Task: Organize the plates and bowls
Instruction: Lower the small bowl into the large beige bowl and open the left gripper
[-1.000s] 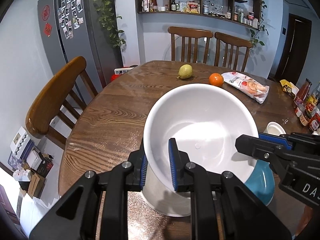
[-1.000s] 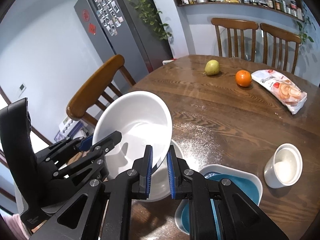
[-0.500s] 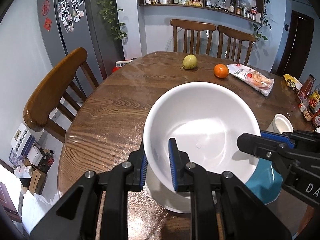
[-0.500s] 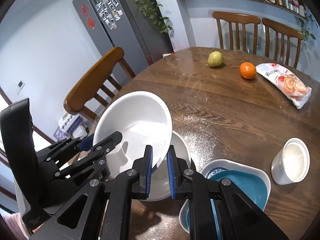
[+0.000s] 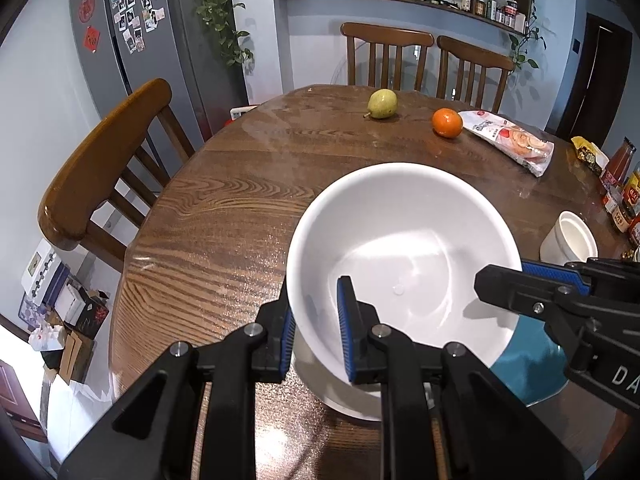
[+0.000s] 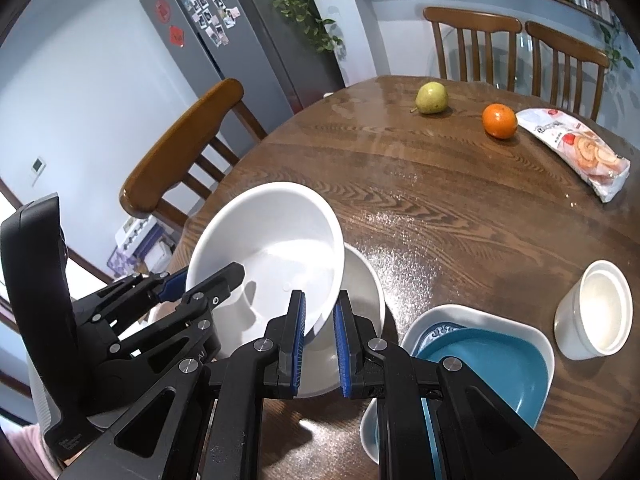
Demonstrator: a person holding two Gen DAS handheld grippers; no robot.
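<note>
Both grippers have carried the large white bowl (image 5: 400, 248) lower toward the second white bowl (image 6: 362, 280) sitting on the table beneath it, and the view has tipped so more of the tabletop shows. Nearest, the left gripper (image 5: 316, 320) pinches the bowl's near-left rim between its blue pads, one pad inside the bowl and one outside. The right gripper (image 6: 320, 328) pinches the opposite, right side of the rim in the same way. The held bowl is tilted and overlaps the lower bowl; whether they touch cannot be told. Just right of these bowls lies a teal dish (image 6: 492, 364) nested in a white plate (image 6: 536, 340). A small white cup (image 6: 596, 312) stands further right. All rest on a round wooden table (image 5: 224, 216). Across the table, at its far side, lie a green pear (image 5: 383, 104), an orange (image 5: 447, 122) and a snack packet (image 5: 512, 144). Wooden chairs (image 5: 104, 152) stand around the table.
</note>
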